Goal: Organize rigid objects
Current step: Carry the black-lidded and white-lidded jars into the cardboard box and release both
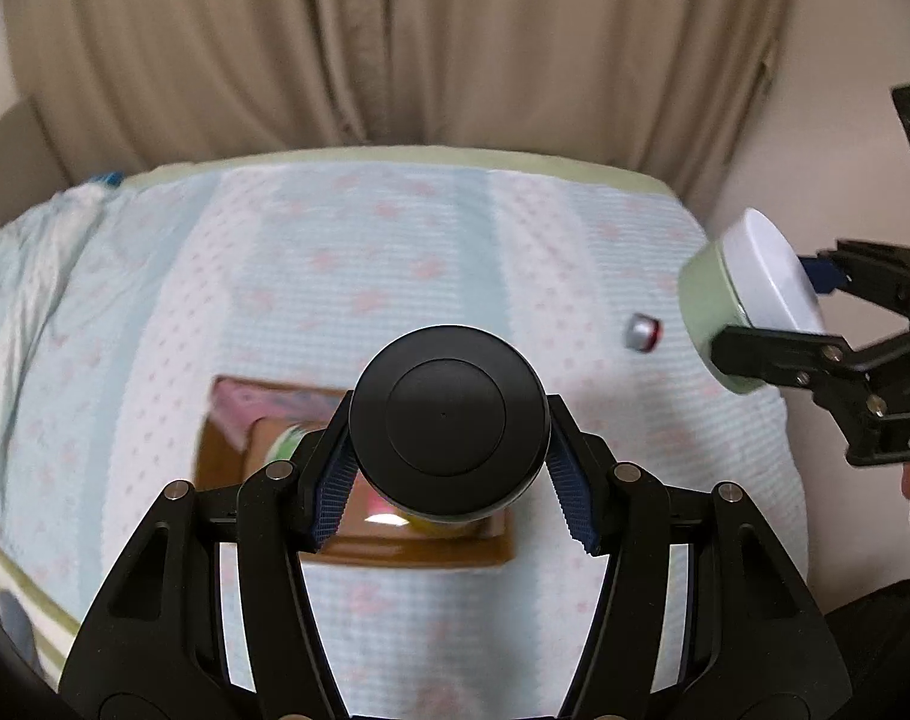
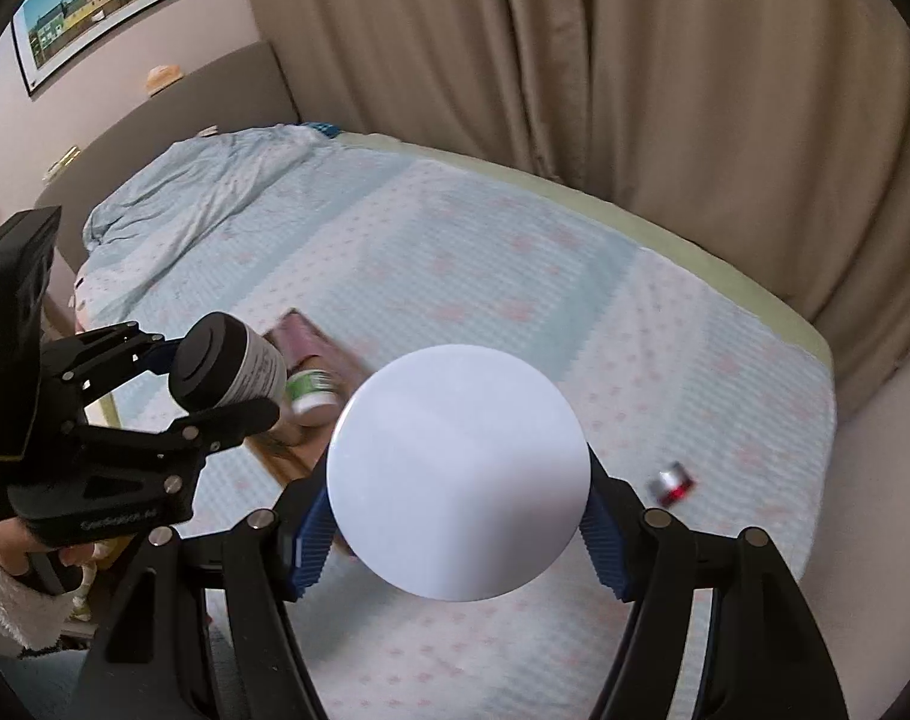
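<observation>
My left gripper (image 1: 449,474) is shut on a black-lidded jar (image 1: 447,417) and holds it above a brown cardboard box (image 1: 395,546) on the bed. The jar also shows in the right wrist view (image 2: 227,363), with a white label. My right gripper (image 2: 457,534) is shut on a pale green jar with a white lid (image 2: 457,480), held in the air over the bed's right part; it shows in the left wrist view (image 1: 748,306) too. Inside the box lies a green-and-white container (image 2: 312,393). A small red and silver object (image 1: 642,333) lies loose on the bedspread (image 2: 670,483).
The bed has a light blue bedspread with pink dots (image 1: 395,276). A crumpled duvet (image 2: 203,192) lies at the head end by the grey headboard (image 2: 173,108). Beige curtains (image 1: 395,42) hang behind the bed. A framed picture (image 2: 104,3) hangs on the wall.
</observation>
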### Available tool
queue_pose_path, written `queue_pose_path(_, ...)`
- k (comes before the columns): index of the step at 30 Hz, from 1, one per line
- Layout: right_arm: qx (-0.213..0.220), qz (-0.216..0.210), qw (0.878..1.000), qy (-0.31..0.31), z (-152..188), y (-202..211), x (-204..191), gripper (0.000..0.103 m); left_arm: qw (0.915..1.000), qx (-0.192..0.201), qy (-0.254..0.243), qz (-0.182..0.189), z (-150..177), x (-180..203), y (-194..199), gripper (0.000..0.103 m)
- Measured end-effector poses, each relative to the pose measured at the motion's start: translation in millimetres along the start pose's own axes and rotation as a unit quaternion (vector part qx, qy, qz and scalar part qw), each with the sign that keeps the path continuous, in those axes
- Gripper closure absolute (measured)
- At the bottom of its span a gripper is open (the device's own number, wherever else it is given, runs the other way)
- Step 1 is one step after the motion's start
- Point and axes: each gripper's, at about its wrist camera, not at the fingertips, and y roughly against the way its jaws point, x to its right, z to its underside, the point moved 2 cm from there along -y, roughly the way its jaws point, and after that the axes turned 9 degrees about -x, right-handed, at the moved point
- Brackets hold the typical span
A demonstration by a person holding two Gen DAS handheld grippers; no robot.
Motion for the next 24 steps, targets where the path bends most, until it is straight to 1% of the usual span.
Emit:
queue_pose_path(3, -0.004, -0.006, 1.000, -0.014, -10, -13, -30, 0.037, 1.0000, -0.007, 0.005, -0.001, 6, -40, 2, 0.049)
queue_pose_path(7, -0.021, -0.014, 0.998, -0.064, -25, -34, -62, 0.037, 0.9998, -0.020, 0.003, -0.002, 8, -91, -3, 0.049)
queue_pose_path(10, -0.033, -0.010, 0.995, -0.098, -33, -51, -81, 0.037, 0.9995, -0.030, 0.000, 0.006, 7, -119, -13, 0.049)
queue_pose_path(13, -0.042, 0.003, 0.991, -0.126, -40, -74, -99, 0.037, 0.9986, -0.050, -0.013, 0.008, 4, -148, -30, 0.049)
queue_pose_path(18, -0.063, 0.014, 0.984, -0.167, -50, -114, -120, 0.037, 0.9956, -0.081, -0.042, 0.021, 1, -182, -62, 0.049)
queue_pose_path(21, -0.082, 0.009, 0.978, -0.194, -52, -140, -129, 0.037, 0.9932, -0.098, -0.056, 0.029, -2, -195, -85, 0.049)
queue_pose_path(24, -0.094, 0.012, 0.975, -0.202, -50, -161, -136, 0.037, 0.9903, -0.119, -0.063, 0.036, -2, -203, -111, 0.049)
